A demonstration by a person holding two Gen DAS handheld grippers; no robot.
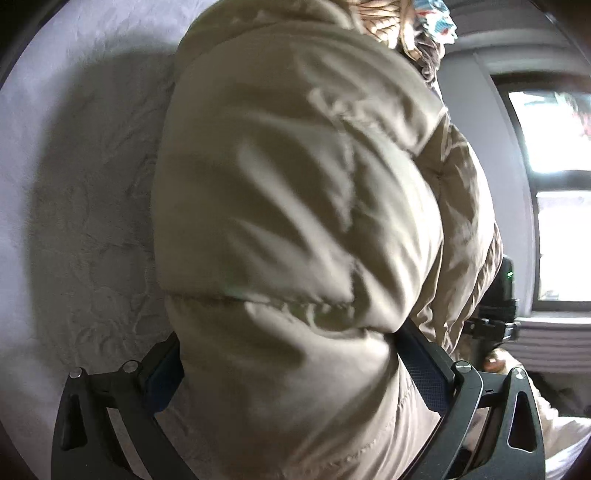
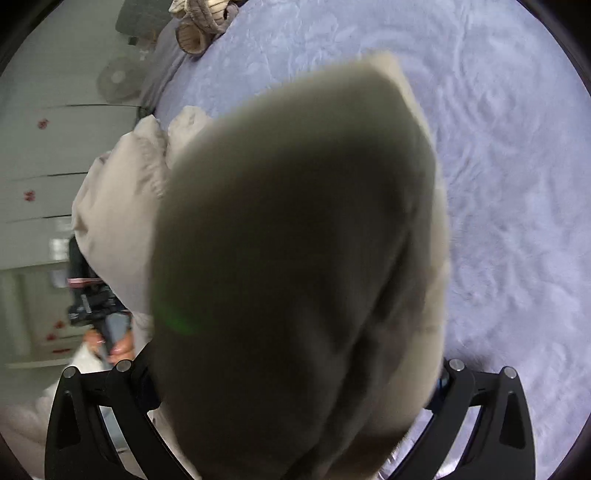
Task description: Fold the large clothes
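A puffy beige quilted jacket (image 1: 295,206) fills both views, lifted above the pale lavender textured bedspread (image 2: 509,184); the left gripper (image 1: 291,354) and right gripper (image 2: 295,384) each clamp a thick fold of it

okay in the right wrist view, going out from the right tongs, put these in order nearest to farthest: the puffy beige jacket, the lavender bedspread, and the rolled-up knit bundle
1. Puffy beige jacket: pinched between the right tongs, filling the centre.
2. Lavender bedspread: beneath and beyond the jacket, spreading right.
3. Rolled knit bundle: far end of the bed, upper left edge of the view.
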